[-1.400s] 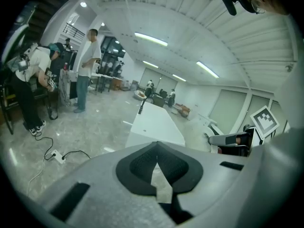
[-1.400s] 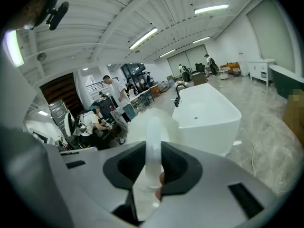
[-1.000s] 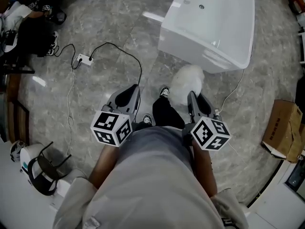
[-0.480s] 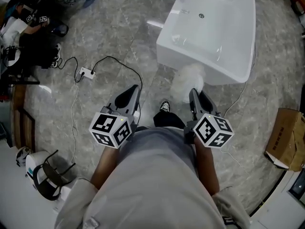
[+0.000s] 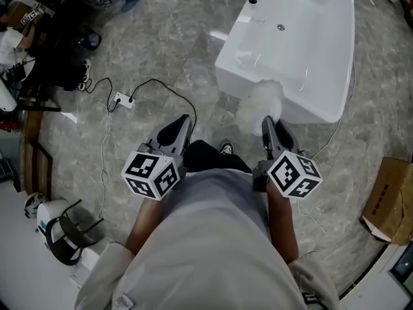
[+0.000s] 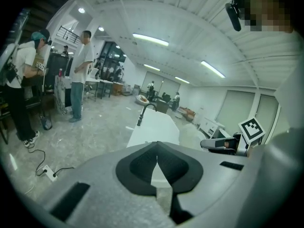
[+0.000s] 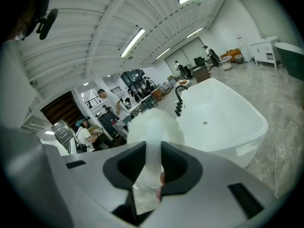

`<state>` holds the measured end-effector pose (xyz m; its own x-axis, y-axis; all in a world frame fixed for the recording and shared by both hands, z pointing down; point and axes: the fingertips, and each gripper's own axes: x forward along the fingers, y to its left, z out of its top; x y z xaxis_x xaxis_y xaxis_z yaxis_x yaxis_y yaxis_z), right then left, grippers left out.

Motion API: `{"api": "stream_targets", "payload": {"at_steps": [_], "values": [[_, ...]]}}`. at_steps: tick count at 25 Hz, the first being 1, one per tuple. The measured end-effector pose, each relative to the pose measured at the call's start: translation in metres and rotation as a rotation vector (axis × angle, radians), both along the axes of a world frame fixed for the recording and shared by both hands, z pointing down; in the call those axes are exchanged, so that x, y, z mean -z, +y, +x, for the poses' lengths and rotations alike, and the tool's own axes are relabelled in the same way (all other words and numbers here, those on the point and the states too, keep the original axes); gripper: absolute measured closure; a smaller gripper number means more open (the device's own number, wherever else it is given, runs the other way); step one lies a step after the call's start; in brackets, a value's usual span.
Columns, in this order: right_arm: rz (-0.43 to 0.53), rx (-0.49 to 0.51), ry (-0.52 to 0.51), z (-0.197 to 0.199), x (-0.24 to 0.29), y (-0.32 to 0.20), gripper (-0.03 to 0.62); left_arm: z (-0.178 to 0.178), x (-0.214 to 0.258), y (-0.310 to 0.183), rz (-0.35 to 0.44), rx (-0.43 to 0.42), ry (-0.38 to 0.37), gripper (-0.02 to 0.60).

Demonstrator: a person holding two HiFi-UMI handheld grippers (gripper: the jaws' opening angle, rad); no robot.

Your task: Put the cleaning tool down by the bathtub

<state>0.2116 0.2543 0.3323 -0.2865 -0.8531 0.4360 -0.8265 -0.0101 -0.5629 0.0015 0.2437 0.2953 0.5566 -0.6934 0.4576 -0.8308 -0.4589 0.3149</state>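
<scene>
The right gripper [image 5: 268, 123] has its jaws clamped on the pale handle of the cleaning tool [image 5: 261, 101] and holds it head-forward above the floor [image 5: 161, 44], right at the near end of the bathtub [image 5: 310, 37], probably so it can be lowered beside the tub. The tool is a fluffy white puff on a smooth, translucent stick. The left gripper [image 5: 181, 123] is closed on nothing, apparently idle.

Grey marbled floor [image 5: 161, 44] carries a power strip [image 5: 121, 99] and cardboard box [image 5: 390, 202]; tube lights [image 6: 150, 40] line the white ceiling [image 6: 190, 18]
</scene>
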Motion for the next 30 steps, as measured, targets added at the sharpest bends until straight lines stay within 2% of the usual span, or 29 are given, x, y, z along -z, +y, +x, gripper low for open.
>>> {"api": "stream_targets", "payload": {"at_steps": [12,22,30], "values": [[-0.024,-0.035,0.007,0.012,-0.004,-0.015,0.508,0.0,-0.012,-0.026,-0.045,0.003,0.031,0.577],[-0.037,-0.037,0.041,-0.004,0.0,-0.079,0.508,-0.014,-0.013,-0.103,-0.049,-0.008,0.066,0.577],[-0.057,-0.052,0.062,-0.024,0.005,-0.14,0.508,-0.025,-0.009,-0.178,-0.056,-0.055,0.111,0.577]]}}
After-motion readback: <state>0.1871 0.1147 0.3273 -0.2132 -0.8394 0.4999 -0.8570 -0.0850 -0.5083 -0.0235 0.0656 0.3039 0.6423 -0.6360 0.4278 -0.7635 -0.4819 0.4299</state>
